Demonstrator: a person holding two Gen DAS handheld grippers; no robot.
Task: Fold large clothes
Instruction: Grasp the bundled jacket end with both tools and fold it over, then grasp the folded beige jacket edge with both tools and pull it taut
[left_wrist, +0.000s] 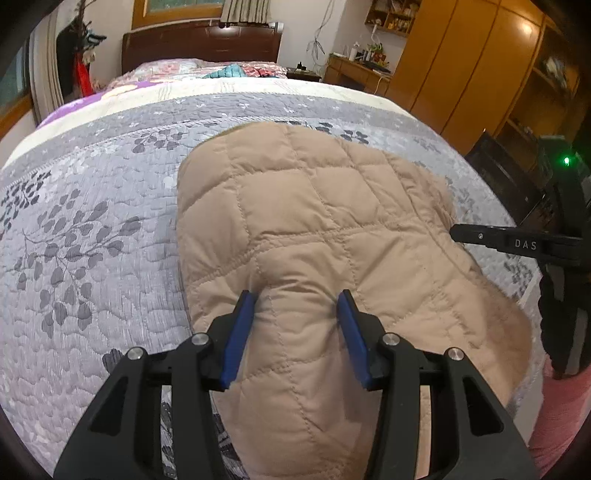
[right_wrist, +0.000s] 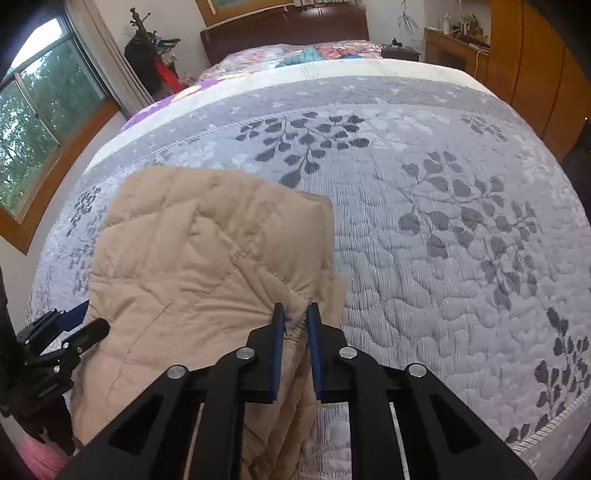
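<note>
left gripper (left_wrist: 297, 297): bottom centre of the left wrist view, black frame with blue pads (left_wrist: 236, 336). jaws stand partly apart with a raised fold of the tan quilted jacket (left_wrist: 314, 221) between them; both pads lie against the sides of the fold, but whether they press on it cannot be told.
right gripper (right_wrist: 295, 314): bottom centre of the right wrist view, jaws nearly closed, blue pads (right_wrist: 277, 347) pinching a stitched edge of the jacket where the cloth bunches at the tips. layered folds hang down between the black arms below the pads.
tan quilted jacket: middle of both views, lying on the bed, diamond stitching on top, a fleecy lining showing at its lower right edge in the left wrist view. in the right wrist view it fills the left centre, its far edge folded over.
other gripper seen across: in the left wrist view the right tool enters from the right edge, a black finger touching the jacket's right side. in the right wrist view the left tool sits at the lower left edge, beside the jacket.
person: a pink garment (left_wrist: 561, 417) at lower right of the left wrist view.
bedspread (right_wrist: 443, 258): grey quilted cover with dark leaf print, under the jacket.
far bedding (left_wrist: 192, 70): floral covers, upper centre.
headboard (left_wrist: 199, 46): dark wood, top centre.
wardrobe (left_wrist: 461, 62): orange wood, upper right.
window (right_wrist: 33, 110): upper left of the right wrist view, trees outside.
</note>
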